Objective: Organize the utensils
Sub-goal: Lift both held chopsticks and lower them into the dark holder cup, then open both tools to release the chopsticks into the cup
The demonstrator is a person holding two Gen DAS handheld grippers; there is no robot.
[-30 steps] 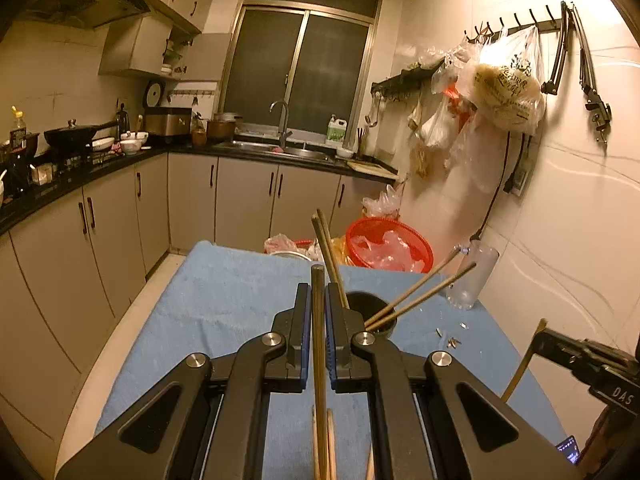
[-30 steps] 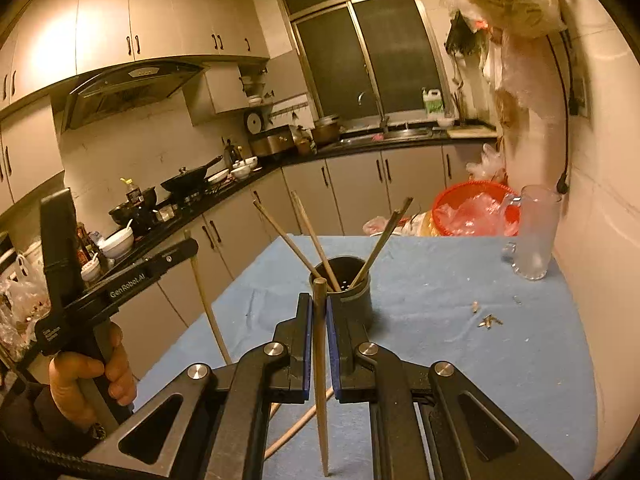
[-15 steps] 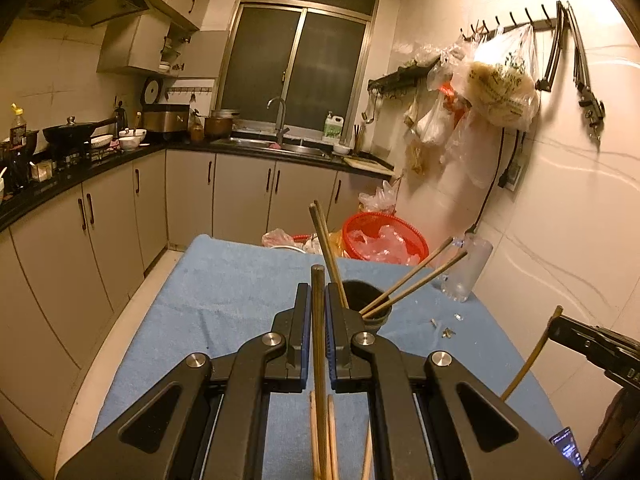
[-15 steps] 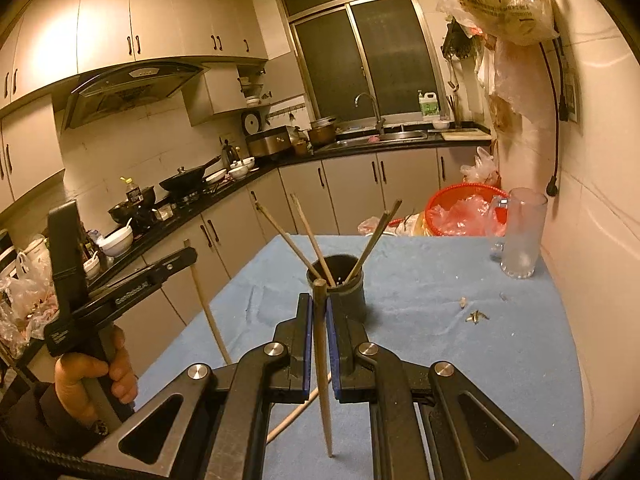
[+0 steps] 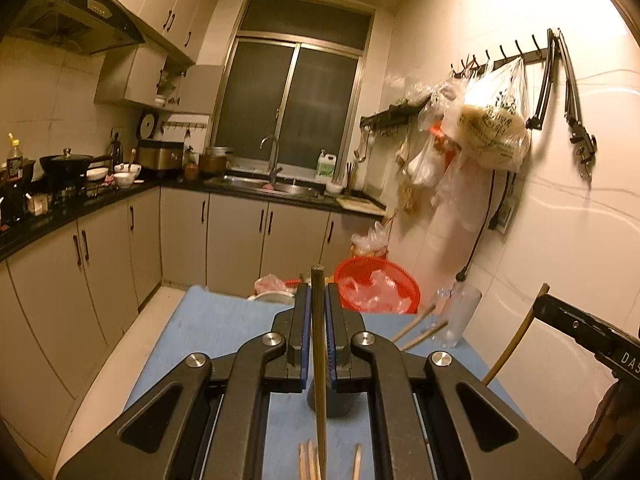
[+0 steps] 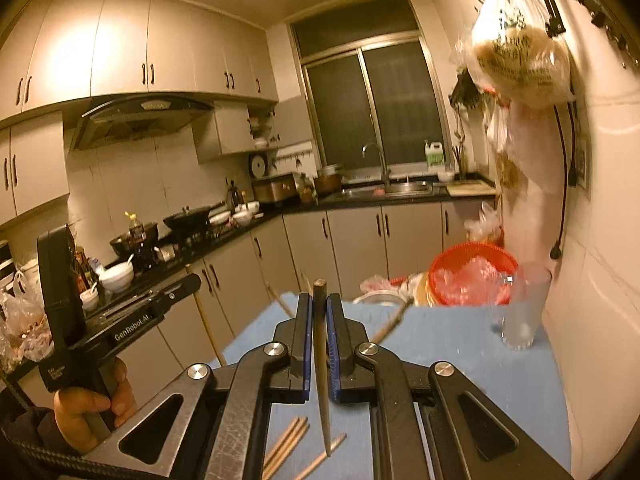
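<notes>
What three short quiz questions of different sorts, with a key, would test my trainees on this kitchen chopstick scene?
1. True or false: the left gripper is shut on a chopstick.
2. What does the right gripper hold? A) a spoon B) a chopstick C) nothing
3. Fill in: the loose chopsticks lie on the ____ table cover.

Key: 1 true. 2 B. 3 blue.

Chopstick [image 5: 318, 344] upright in left hand-held gripper [image 5: 318, 300]
</notes>
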